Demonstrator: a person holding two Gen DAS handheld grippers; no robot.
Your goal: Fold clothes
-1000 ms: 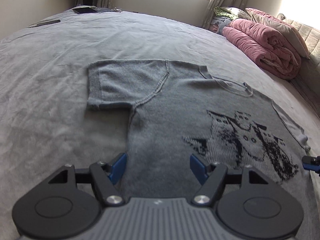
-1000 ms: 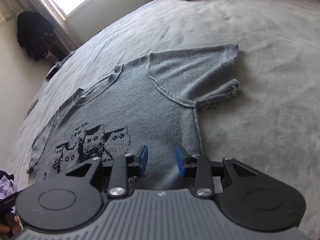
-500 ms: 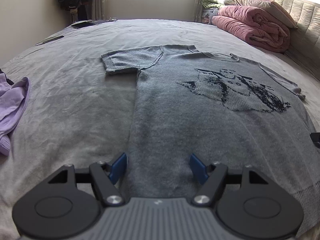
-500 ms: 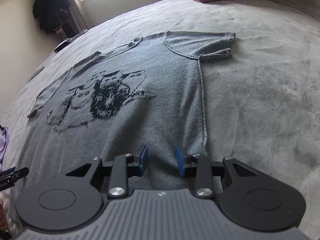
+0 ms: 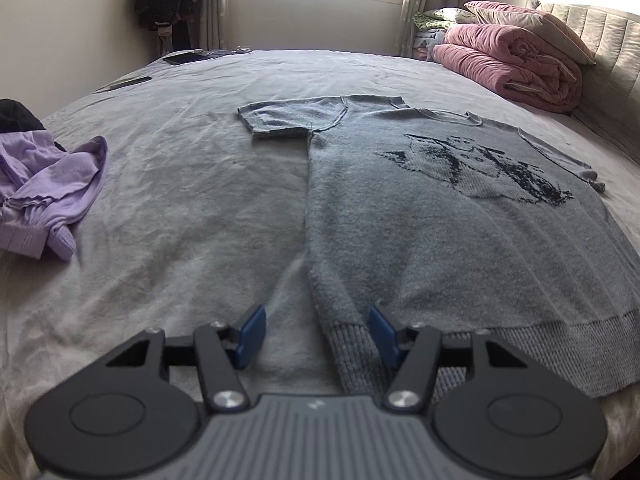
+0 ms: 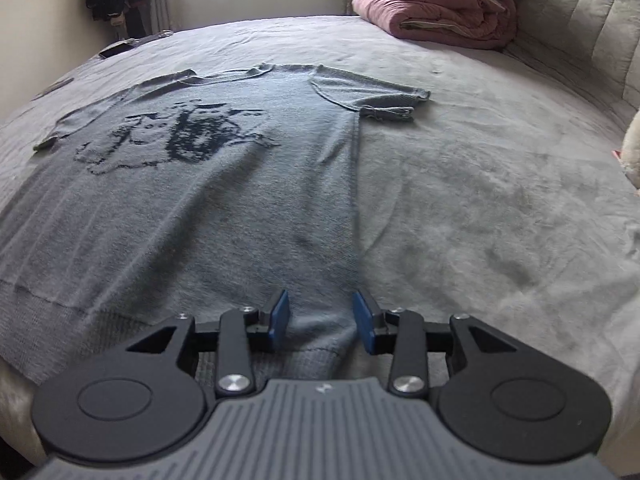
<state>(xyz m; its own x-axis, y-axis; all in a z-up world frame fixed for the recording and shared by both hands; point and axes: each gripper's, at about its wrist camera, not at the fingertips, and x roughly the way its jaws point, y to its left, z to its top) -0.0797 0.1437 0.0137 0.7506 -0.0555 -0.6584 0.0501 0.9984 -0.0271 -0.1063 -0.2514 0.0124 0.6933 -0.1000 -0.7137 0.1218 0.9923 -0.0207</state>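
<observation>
Grey bed (image 5: 180,184), sweater (image 5: 440,232) flat. Lilac garment (image 5: 44,184) only in left view. Left gripper (image 5: 316,334) closing, right gripper (image 6: 320,316) opening, hem corners between unpinched.

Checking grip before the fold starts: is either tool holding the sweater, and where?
Neither grips it yet. The left tool, closing, straddles the sweater at its left hem corner; the right tool, opening, straddles the right hem corner. The pads are not pressing on it.

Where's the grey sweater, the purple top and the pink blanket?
grey sweater (image 5: 432,232): left wrist view, on the plain knit below the dark picture.
purple top (image 5: 48,184): left wrist view, on the middle of the crumpled heap.
pink blanket (image 6: 440,12): right wrist view, on the folded roll's front.
</observation>
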